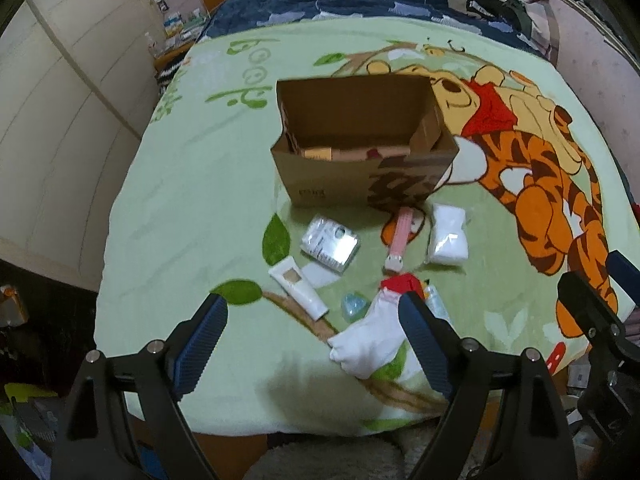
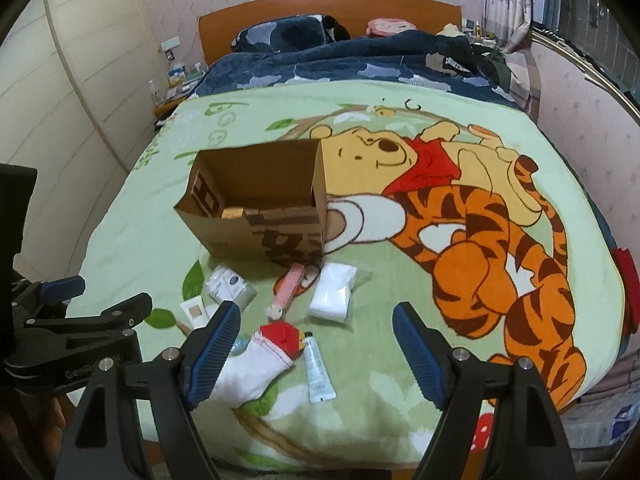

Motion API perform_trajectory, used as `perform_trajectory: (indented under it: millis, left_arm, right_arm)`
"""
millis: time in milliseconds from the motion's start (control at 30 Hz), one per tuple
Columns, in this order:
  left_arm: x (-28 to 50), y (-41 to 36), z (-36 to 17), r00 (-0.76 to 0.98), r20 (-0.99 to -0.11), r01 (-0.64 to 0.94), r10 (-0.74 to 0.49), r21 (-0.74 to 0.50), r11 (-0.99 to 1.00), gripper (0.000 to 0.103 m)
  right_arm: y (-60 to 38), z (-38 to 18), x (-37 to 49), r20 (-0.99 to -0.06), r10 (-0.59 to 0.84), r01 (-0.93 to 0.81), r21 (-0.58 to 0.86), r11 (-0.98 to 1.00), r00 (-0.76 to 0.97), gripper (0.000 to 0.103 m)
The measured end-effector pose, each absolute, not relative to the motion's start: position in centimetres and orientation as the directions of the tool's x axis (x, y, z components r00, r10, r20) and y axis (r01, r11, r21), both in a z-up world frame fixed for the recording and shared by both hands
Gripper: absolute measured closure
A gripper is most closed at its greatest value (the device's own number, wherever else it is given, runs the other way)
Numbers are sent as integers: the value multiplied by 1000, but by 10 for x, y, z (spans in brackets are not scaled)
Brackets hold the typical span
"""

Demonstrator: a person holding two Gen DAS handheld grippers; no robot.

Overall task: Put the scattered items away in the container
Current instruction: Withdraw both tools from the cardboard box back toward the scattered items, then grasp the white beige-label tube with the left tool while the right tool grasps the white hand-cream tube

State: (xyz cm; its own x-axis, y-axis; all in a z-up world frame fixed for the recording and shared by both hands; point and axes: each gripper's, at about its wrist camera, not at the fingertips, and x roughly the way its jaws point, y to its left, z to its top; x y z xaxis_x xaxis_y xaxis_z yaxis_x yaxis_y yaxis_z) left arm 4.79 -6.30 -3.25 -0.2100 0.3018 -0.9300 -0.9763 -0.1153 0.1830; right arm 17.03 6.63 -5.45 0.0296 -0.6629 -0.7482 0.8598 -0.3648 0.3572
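Note:
An open cardboard box stands on the green cartoon blanket, with a few items inside. In front of it lie a wipes pack, a pink dispenser, a white bag, a cream tube, a white sock with red cuff, a small clear tube and a teal piece. My left gripper is open above the near items. My right gripper is open above the sock and the tube.
The blanket covers the foot of a bed with a dark blue quilt and wooden headboard behind. A white wardrobe stands at the left, a nightstand with bottles beside the bed. The bed's near edge lies just below the grippers.

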Motion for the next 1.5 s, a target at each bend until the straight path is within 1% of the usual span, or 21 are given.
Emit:
perform_trajectory:
  millis: [200,400,600,733,800,967,1167,1367,1400,1433,1467,1500]
  left_arm:
    - [25,-79,-60,-227,-953,-962,203,187,-197,14]
    - [-7,-102,-91,-247,-963,-940,109,210,-270,15]
    - [-17,-113,-113,-263,-962,-933,79,232,-275,15]
    - [-23,-114,-139,-232,-972,-938,41,212,-274,15]
    - [-23,-111,-148,-220,-975,-938,40,200,-282,15]
    - [-26,-85,-170,-204,-975,-931,84,166,-324,15]
    - [-34,-42,-221,-172,-983,-899,62,131,-418,15]
    - [-42,-25,-258,-186,-981,-847,60,129,-516,16]
    - [-43,-23,-263,-180,-982,-843,56,125,-524,18]
    - [-45,-22,-269,-169,-985,-837,48,117,-534,24]
    - [-46,-21,-277,-155,-987,-830,32,113,-546,33]
    - [-47,-21,-284,-144,-989,-826,17,111,-553,37]
  right_arm:
    - [69,-81,184,-790,-607,873,354,-337,86,22]
    - [72,-100,193,-806,-581,886,349,-305,118,22]
    - [75,-125,203,-831,-535,896,345,-279,153,22]
    - [78,-141,209,-847,-506,901,339,-273,165,22]
    - [79,-148,210,-853,-492,899,342,-276,173,22]
    - [77,-165,214,-866,-468,902,334,-273,179,22]
    - [66,-185,217,-872,-455,910,323,-260,179,22]
    - [55,-208,219,-878,-451,930,287,-229,160,22]
    - [53,-211,219,-877,-454,933,280,-224,154,22]
    - [49,-215,219,-876,-459,939,268,-215,145,22]
    - [47,-219,220,-876,-462,944,259,-207,139,22]
    - [43,-222,220,-874,-465,947,253,-196,137,22]
